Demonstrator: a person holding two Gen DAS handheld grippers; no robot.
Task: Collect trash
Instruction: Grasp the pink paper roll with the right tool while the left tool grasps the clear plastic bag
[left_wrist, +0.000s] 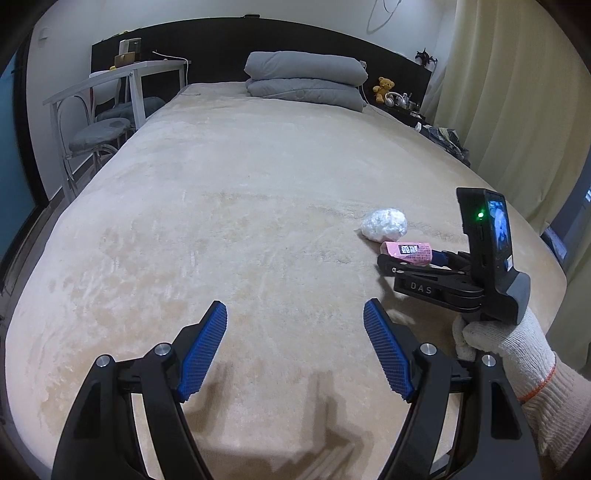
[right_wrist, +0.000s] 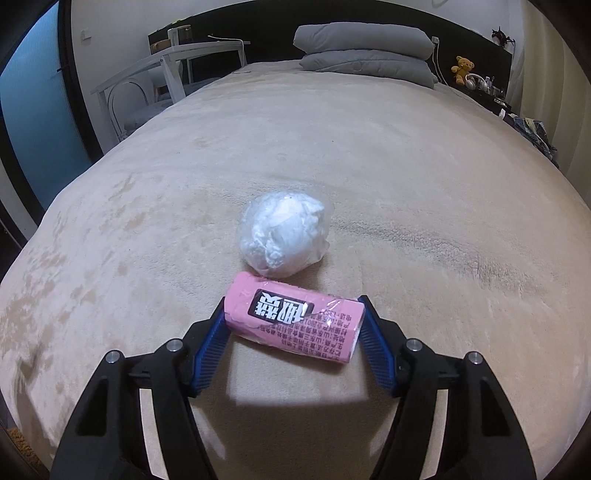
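The right gripper (right_wrist: 293, 325) has the pink roll (right_wrist: 295, 323) crosswise between its jaws, one blue pad (right_wrist: 212, 339) against each flat end, pinching it lengthwise just above the bed (right_wrist: 424, 155). From the left wrist view the roll (left_wrist: 406, 254) sits near the bed's right edge, toward the foot, with the white wad (left_wrist: 384, 225) just beyond it, touching or nearly so. A gloved hand (left_wrist: 491, 332) carries that right gripper.

The left gripper (left_wrist: 295, 334) hangs spread over bare blanket closer to the middle of the foot edge, with nothing between its jaws.

To my eye the step in hand is securing the roll before lifting it. The grip is on the ends, and the roll lies a little askew between the pads, its right end lower in the right wrist view, so I would squeeze firmly enough that it cannot pivot or slip out, yet not crush the soft wrapper. A straight lift, clear of the plush blanket, should keep the wad from being nudged or dragged along. I see no bin or bag in either view, so where the roll goes I cannot say. The wad looks light and slippery in its clear film; it would want a wide, gentle pinch from the idle left gripper.
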